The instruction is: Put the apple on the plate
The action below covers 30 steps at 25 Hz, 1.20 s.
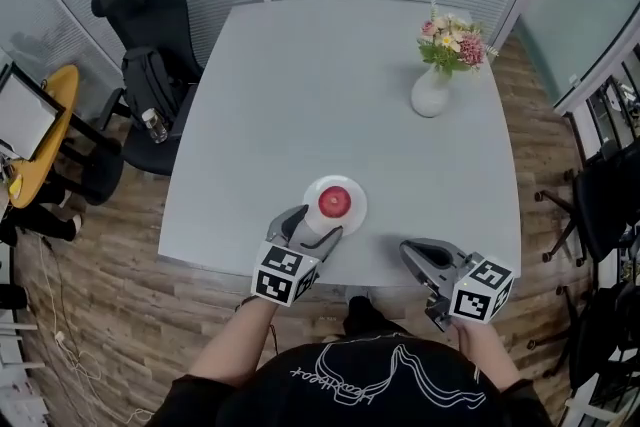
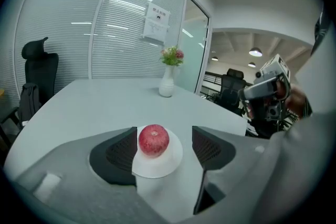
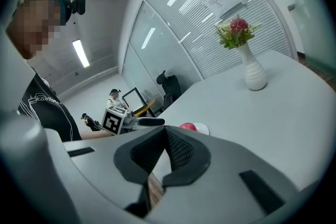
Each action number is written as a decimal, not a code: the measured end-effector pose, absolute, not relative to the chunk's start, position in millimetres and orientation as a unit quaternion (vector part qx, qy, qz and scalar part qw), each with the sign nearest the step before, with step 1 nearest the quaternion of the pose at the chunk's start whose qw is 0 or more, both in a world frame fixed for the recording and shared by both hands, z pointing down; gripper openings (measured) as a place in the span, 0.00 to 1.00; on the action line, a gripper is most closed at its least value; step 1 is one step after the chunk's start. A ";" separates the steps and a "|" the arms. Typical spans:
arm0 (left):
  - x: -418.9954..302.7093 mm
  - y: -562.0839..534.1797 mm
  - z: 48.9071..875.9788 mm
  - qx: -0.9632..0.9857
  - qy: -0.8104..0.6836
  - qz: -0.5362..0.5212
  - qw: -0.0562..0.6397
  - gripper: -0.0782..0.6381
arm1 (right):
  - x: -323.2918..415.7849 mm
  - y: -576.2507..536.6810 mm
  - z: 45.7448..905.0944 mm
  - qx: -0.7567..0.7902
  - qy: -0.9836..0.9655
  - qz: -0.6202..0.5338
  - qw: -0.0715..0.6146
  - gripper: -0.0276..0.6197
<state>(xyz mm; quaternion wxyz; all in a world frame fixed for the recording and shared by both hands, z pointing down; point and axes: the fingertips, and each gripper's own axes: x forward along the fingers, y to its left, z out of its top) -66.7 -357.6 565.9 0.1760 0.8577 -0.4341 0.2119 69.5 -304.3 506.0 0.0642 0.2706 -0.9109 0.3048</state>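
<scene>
The apple (image 1: 335, 201) is sitting on the small white plate (image 1: 358, 212) near the front edge of the table (image 1: 300, 85), so the placing is looking done. The left gripper (image 1: 313, 224) is hovering just behind the plate with its jaws spread wide, gripping nothing; the apple is showing between them. The right gripper (image 1: 416, 255) is hovering well to the side, jaws pressed together and empty. The next move is probably calling for the left gripper to draw straight back without nudging the plate. The grey table is otherwise carrying only a vase (image 1: 430, 93) of flowers at its far corner. A black office chair (image 1: 140, 5) is standing beside it on a wooden floor (image 1: 100, 315), with blinds covering the glass walls beyond.
</scene>
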 end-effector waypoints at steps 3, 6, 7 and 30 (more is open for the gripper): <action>-66.2 -335.7 532.9 0.869 -0.424 0.187 0.173 0.56 | 61.1 -294.1 491.3 0.262 -0.919 0.289 0.052 0.06; -63.9 -312.7 498.3 0.882 -0.408 0.159 0.171 0.47 | 51.8 -284.0 471.5 0.253 -0.928 0.272 0.033 0.06; -63.9 -304.6 487.3 0.886 -0.405 0.149 0.170 0.44 | 48.2 -279.6 464.8 0.250 -0.931 0.266 0.027 0.06; -57.5 -180.0 408.4 0.925 -0.328 0.080 0.172 0.13 | -4.4 -180.8 418.3 0.211 -0.957 0.198 0.034 0.05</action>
